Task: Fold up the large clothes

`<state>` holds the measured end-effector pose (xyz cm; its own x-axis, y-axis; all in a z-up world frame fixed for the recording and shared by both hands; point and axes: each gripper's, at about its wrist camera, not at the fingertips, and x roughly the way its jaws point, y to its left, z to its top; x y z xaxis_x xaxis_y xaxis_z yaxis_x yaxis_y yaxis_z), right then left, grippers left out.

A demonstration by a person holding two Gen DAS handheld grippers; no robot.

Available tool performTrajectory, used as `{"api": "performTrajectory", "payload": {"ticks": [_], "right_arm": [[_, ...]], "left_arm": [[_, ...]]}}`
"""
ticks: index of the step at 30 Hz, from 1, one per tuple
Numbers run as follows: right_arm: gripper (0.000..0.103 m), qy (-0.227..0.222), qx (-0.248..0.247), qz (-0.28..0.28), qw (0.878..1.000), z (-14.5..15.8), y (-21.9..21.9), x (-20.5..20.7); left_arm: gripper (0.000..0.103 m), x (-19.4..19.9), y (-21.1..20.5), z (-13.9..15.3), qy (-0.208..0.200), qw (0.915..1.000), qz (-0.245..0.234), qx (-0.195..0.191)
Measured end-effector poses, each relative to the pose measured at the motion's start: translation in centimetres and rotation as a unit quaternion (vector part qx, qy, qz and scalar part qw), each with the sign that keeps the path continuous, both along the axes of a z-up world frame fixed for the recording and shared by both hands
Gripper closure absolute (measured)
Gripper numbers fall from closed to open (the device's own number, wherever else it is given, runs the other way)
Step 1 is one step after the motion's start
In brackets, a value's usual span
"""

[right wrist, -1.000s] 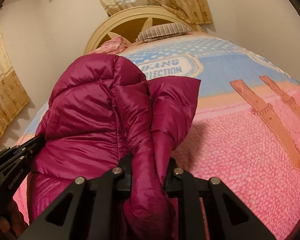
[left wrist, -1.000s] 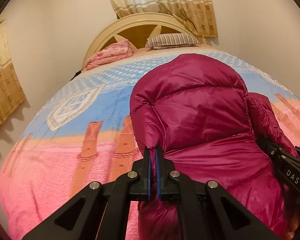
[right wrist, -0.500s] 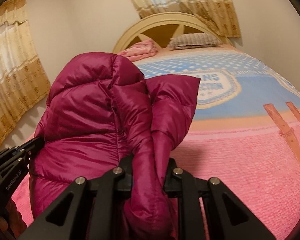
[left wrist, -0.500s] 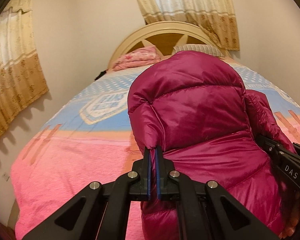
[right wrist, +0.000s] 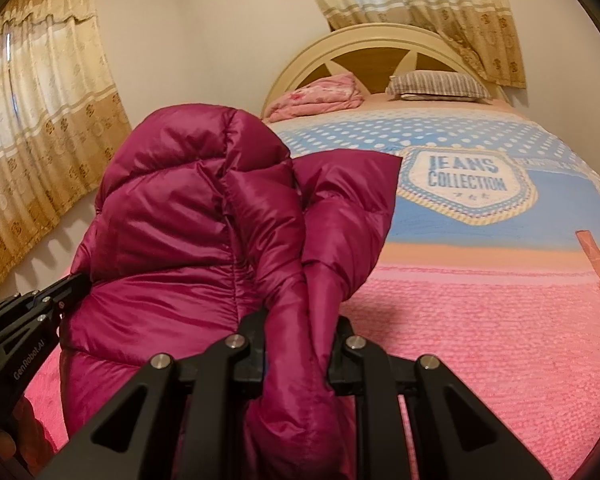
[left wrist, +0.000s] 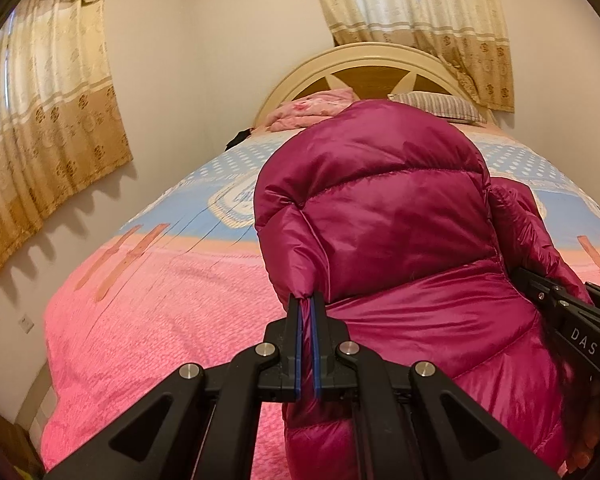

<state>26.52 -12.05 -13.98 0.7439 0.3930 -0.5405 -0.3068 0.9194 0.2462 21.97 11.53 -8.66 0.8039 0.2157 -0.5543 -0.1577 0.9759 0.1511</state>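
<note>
Pink and blue bedspread (right wrist: 480, 320) covers the bed, and the magenta puffer jacket (left wrist: 400, 240) hangs above its near end, held up by both tools. Jaws of the left gripper (left wrist: 307, 312) stand nearly closed, pinching only a thin corner of slick fabric; that hold could likely slip free if the jacket swings. Jaws of the right gripper (right wrist: 298, 344) stand wider, clamped around a thick bunched roll, where the 2 layers may shift unevenly

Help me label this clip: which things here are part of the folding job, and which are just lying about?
In the job:
magenta puffer jacket
left claw, shut on its edge
right claw, shut on a thick fold
bedspread, the work surface

Lying about:
striped pillow
pink folded quilt
curtains
headboard
</note>
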Motion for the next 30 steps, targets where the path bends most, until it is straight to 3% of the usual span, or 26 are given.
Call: {"api": "performTrajectory", "payload": {"ticks": [30], "right_arm": [[0.085, 0.024, -0.026, 0.054, 0.998, -1.7, 6.4, 0.6]], "left_arm": [[0.1, 0.2, 6.7, -3.2, 0.042, 0.9972, 0.058, -0.019]]}}
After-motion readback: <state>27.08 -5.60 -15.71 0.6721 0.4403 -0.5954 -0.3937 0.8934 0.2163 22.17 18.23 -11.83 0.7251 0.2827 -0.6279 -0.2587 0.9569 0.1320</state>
